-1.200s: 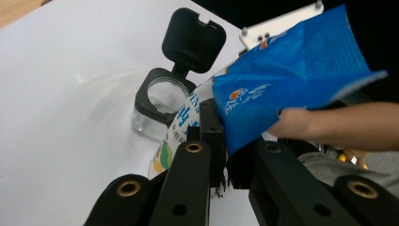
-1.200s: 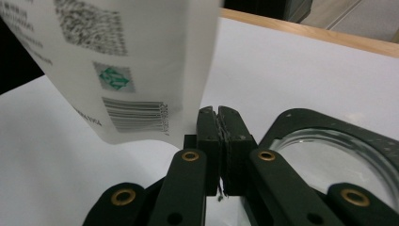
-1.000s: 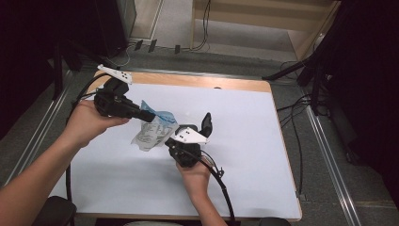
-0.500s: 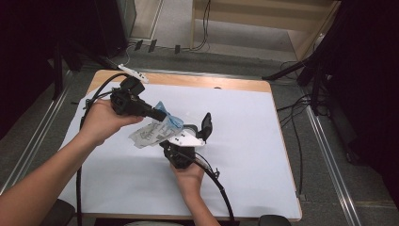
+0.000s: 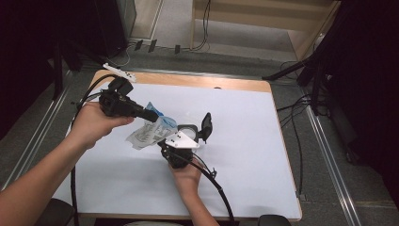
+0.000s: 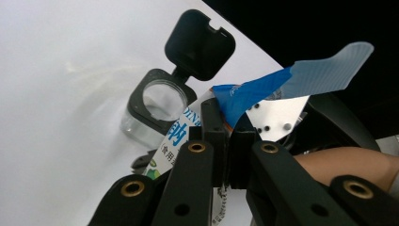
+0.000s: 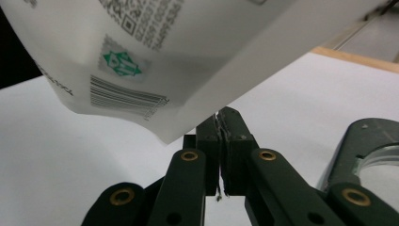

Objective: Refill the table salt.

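Note:
A white pouch [image 5: 143,134] with a blue top hangs tilted over the white table [image 5: 244,155]. My left gripper [image 5: 155,116] comes in from the left, shut on the pouch's blue top [image 6: 235,99], where a torn blue strip [image 6: 329,61] sticks up. My right gripper [image 5: 169,139] points up from below, its jaws closed on a thin lower edge of the pouch [image 7: 188,47]. Just right of the pouch stands a clear jar [image 5: 190,129] with a black rim and its flip lid [image 5: 206,125] open. The jar mouth [image 6: 157,101] faces the left gripper view.
A white bracket [image 5: 117,73] lies at the table's far left corner. Cables trail from both grippers across the near side. The wooden table edge [image 5: 211,82] runs along the back, with metal rails and floor cables beyond.
My left hand has shifted a little to the right with the pouch top, tilting the pouch toward the jar. The right hand has edged left under it.

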The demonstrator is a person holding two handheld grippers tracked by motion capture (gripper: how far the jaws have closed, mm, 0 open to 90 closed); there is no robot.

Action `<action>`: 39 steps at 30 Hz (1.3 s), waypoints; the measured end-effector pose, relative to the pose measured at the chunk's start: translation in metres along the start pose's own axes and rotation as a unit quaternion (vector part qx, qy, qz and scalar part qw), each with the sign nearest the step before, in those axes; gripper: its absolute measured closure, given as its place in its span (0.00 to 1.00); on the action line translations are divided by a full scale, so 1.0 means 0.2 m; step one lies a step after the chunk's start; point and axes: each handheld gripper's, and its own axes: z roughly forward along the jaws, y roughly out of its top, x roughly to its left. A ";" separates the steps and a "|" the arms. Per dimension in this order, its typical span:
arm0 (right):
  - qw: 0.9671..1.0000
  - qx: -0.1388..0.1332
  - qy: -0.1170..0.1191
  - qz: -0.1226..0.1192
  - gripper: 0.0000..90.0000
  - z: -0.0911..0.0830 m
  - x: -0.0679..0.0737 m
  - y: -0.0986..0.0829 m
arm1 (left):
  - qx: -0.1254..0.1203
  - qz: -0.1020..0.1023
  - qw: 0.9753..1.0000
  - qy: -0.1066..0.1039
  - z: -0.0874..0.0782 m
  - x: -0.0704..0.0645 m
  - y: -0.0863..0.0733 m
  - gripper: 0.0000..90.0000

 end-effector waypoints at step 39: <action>0.998 0.002 0.054 0.021 0.98 0.05 0.04 -0.01 | 0.019 -0.015 0.999 0.024 0.18 0.03 0.10 1.00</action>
